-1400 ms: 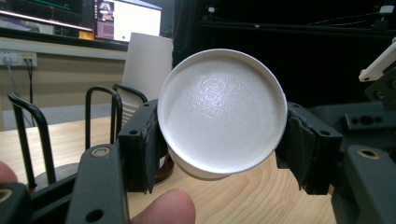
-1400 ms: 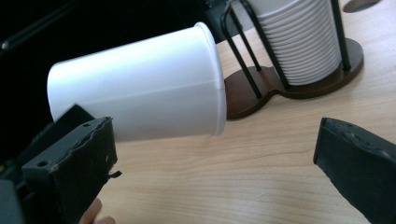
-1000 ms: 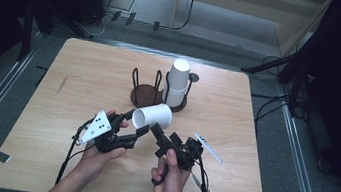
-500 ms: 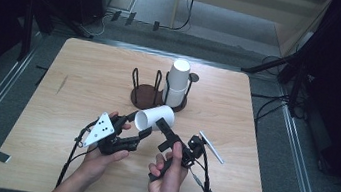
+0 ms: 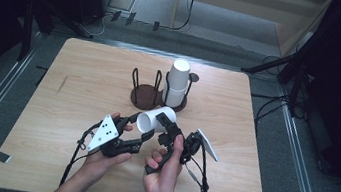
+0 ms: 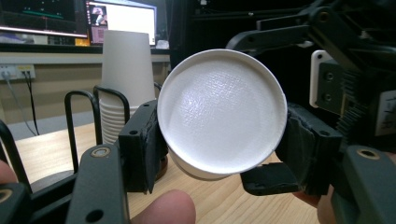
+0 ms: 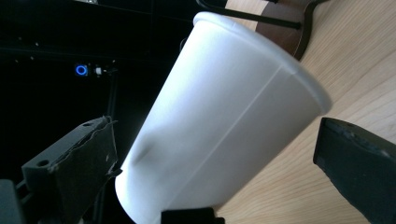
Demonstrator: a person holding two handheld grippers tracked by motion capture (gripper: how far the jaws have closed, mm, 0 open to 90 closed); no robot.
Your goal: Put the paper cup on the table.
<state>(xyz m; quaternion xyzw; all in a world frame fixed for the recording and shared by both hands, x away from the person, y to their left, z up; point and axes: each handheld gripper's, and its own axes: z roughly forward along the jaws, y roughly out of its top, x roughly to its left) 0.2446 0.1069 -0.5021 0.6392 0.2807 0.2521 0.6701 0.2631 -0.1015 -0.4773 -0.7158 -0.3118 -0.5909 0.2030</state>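
Note:
A white paper cup [image 5: 152,119] lies on its side in the air above the table's front middle. My left gripper [image 5: 138,127] is shut on it near its base. In the left gripper view the cup's round bottom [image 6: 222,112] faces the camera, with a black pad pressed against each side. My right gripper [image 5: 164,125] comes in from the right and stands open around the same cup. In the right gripper view the cup's wall [image 7: 224,121] slants between the jaws of my right gripper [image 7: 215,158], and the right-hand jaw is clear of it.
A dark wire cup holder [image 5: 146,95] stands at the middle of the wooden table [image 5: 74,82]. A stack of white cups [image 5: 177,84] sits upside down in its right ring, also visible as the stack [image 6: 126,70]. Cables trail toward the front edge.
Both hands have shifted slightly. The right gripper's jaw has crept forward along the cup. The cup stays held by the left gripper.

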